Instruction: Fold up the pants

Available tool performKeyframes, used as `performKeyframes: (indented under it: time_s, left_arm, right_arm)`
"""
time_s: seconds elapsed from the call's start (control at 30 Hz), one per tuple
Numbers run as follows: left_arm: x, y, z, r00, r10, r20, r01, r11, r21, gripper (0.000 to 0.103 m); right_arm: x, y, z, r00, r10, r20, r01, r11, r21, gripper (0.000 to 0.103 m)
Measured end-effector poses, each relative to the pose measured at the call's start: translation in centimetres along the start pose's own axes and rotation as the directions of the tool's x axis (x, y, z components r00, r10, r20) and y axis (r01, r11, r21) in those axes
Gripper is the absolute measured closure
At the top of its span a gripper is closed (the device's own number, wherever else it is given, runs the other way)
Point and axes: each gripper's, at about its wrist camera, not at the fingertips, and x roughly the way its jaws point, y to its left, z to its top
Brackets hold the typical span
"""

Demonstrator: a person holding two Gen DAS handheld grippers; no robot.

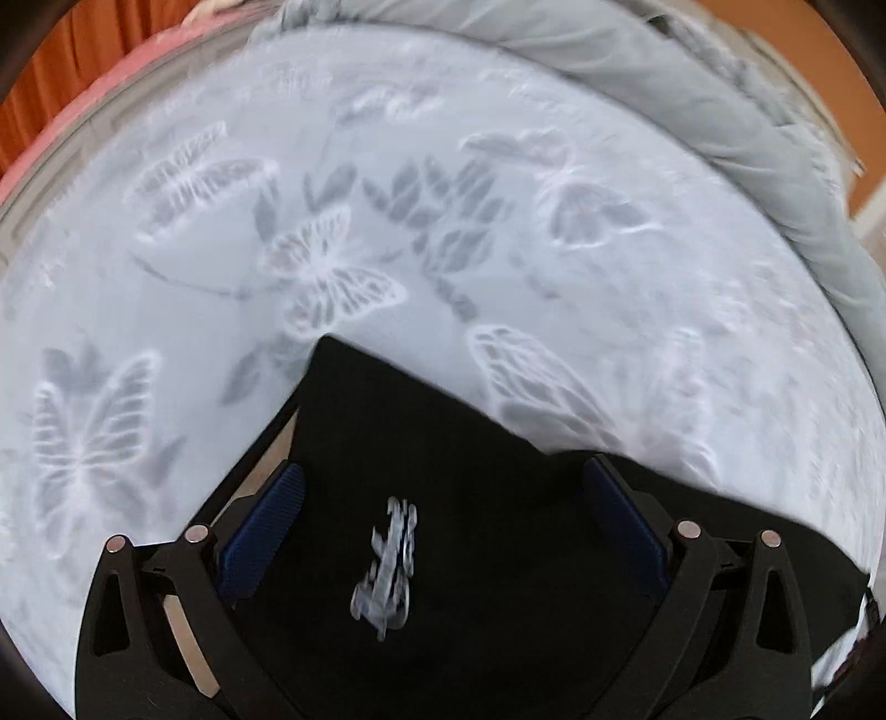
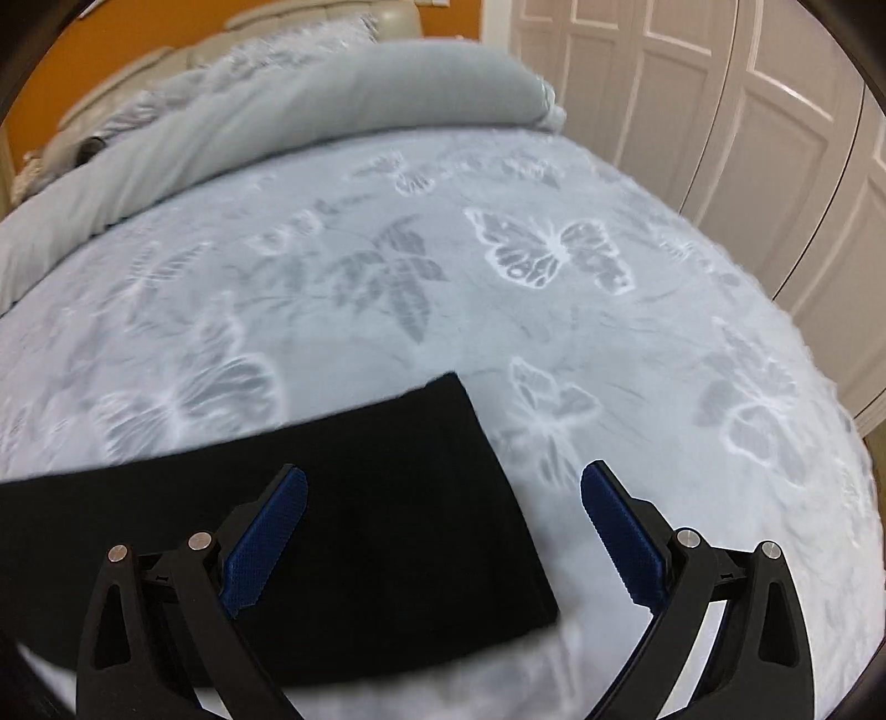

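Observation:
Black pants [image 1: 470, 471] lie flat on a pale blue butterfly-print bedspread [image 1: 387, 221]. In the left wrist view a grey printed logo [image 1: 387, 559] shows on them, between my fingers. My left gripper [image 1: 443, 498] is open just above the pants, with nothing in it. In the right wrist view the pants [image 2: 360, 498] end in a straight edge at the right. My right gripper [image 2: 443, 498] is open over that end: its left pad [image 2: 266, 543] is over the cloth, its right pad [image 2: 620, 543] is over the bedspread [image 2: 609, 360].
A rolled grey duvet [image 2: 277, 127] lies along the far side of the bed, also in the left wrist view [image 1: 720, 111]. White panelled doors [image 2: 720, 111] stand to the right. An orange wall [image 2: 138, 33] and a pale headboard are behind the bed.

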Motion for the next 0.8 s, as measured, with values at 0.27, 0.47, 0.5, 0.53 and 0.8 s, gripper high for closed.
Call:
performKeyframes:
  time_s: [0.27,0.47,0.5,0.53,0.8]
  left_arm:
    - [-1.1,-1.1,0.5,0.973,0.176,0.148,-0.182,0.983,0.028,0.083]
    - [-10.2,3.5,-0.2,0.963,-0.023,0.268,0.026,1.000,-0.005,0.091]
    - [-11.9,3.6,-0.9,0.958,-0.053,0.281,0.052,0.999,0.011,0.091]
    - [-13.9,4.1,-1.7,0.953,-0.074,0.292,0.066,0.997,0.036,0.091]
    - [-22.4,8.2,-9.5,0.924,-0.225,0.308,0.207,0.974,0.090,0.091]
  right_arm:
    - [0.6,1.6,0.2,0.984,0.162,0.077,-0.164,0.986,0.022,0.092]
    - [-10.4,0.2,-1.0,0.919,0.253,0.304,-0.261,0.965,-0.012,0.093]
    - [-12.6,-0.4,-1.5,0.906,0.266,0.329,-0.272,0.962,-0.029,0.093]
    - [-13.9,-0.8,-1.9,0.902,0.270,0.338,-0.274,0.961,-0.036,0.093]
    - [-23.0,-5.0,-10.8,0.876,0.324,0.357,-0.289,0.946,-0.150,0.092]
